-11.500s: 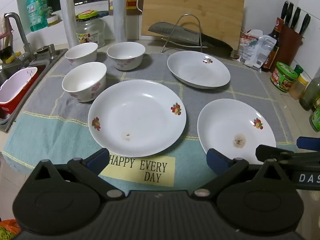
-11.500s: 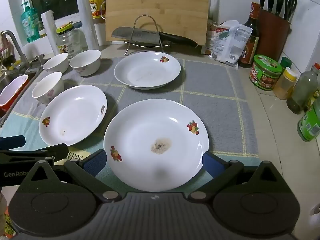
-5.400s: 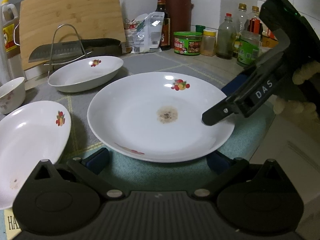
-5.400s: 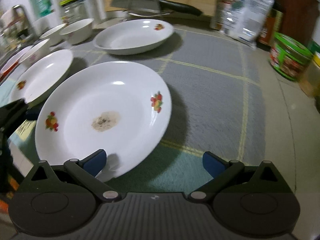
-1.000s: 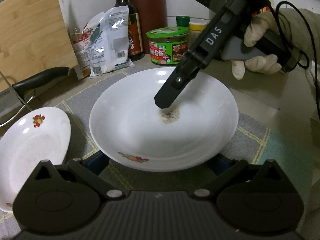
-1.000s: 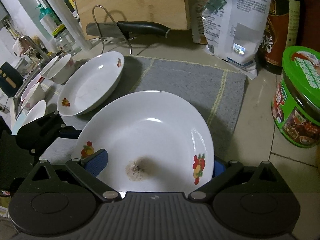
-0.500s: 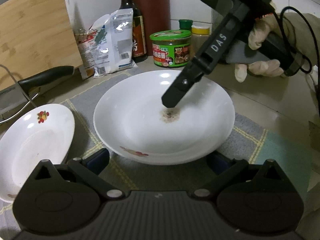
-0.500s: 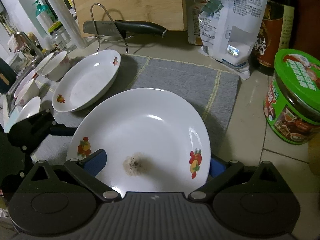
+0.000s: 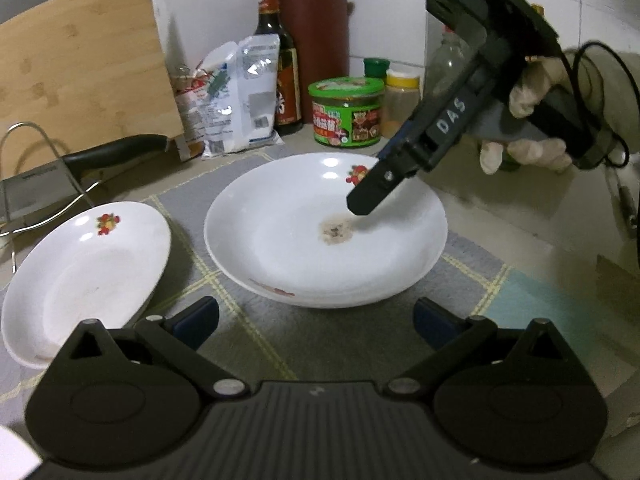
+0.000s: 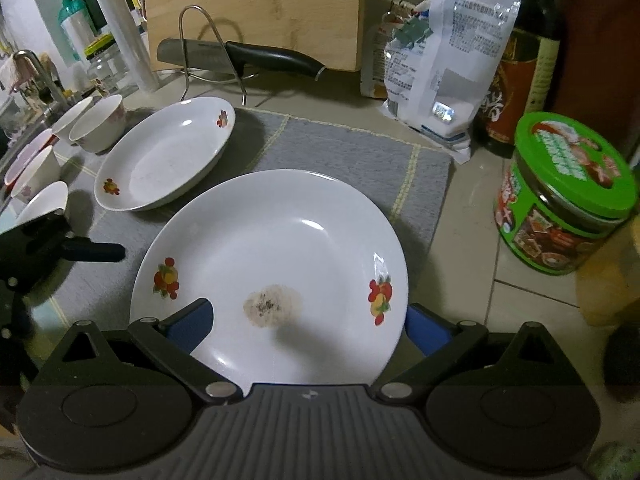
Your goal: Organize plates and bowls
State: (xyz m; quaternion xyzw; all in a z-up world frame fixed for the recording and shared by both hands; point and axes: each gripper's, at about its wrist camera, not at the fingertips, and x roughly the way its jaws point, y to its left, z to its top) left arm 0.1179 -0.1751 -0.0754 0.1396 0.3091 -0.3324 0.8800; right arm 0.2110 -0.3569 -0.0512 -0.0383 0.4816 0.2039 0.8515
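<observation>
A white plate with fruit prints and a brown stain (image 9: 324,232) (image 10: 272,264) is held up over the grey mat. My right gripper (image 10: 308,322) has one finger over the plate's rim and one under it, so it is shut on the plate; it also shows in the left wrist view (image 9: 370,196). My left gripper (image 9: 316,320) is open and empty, just short of the plate's near edge. A second white plate (image 9: 84,268) (image 10: 164,152) lies on the mat to the left. Several white bowls (image 10: 98,122) stand at the far left.
A green-lidded jar (image 10: 564,192), a dark sauce bottle (image 10: 524,48) and a white bag (image 10: 444,64) stand to the right on the tiled counter. A knife (image 10: 256,58) rests on a wire rack before a wooden board (image 10: 256,4). A sink tap (image 10: 40,72) is far left.
The right gripper has drawn the plate slightly away from the left gripper, toward the counter's right side. The left gripper has stayed open and now sits clear of the plate's edge.
</observation>
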